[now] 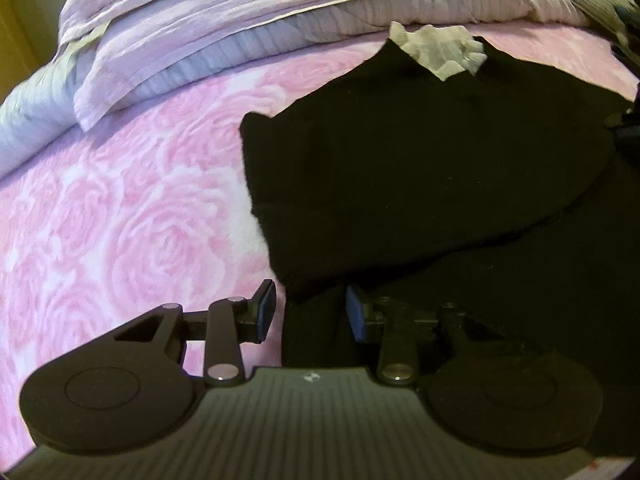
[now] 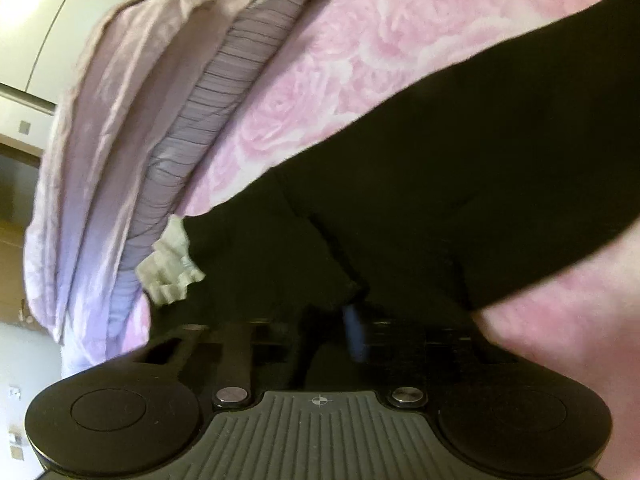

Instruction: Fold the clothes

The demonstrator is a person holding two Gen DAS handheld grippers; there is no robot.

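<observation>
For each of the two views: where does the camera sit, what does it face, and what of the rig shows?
Left wrist: on the left tongs, looking down at the black garment on the pink rose blanket; jaws apart at the cloth's edge.
Right wrist: on the right tongs, tilted, close over the same garment; jaws together.
Shared: garment, blanket, white frilly trim, folded lilac bedding.

Bed covered by pink rose-print blanket (image 1: 120,208), fills most of both views. Folded lilac bedding stack (image 1: 192,28) along far edge, ribbed purple-grey layer under it. Right wrist view: white cabinet or wall panels (image 2: 44,12) upper left, brown wood furniture (image 2: 16,184) at left, pale wall below. Warm indoor light, blurry.
</observation>
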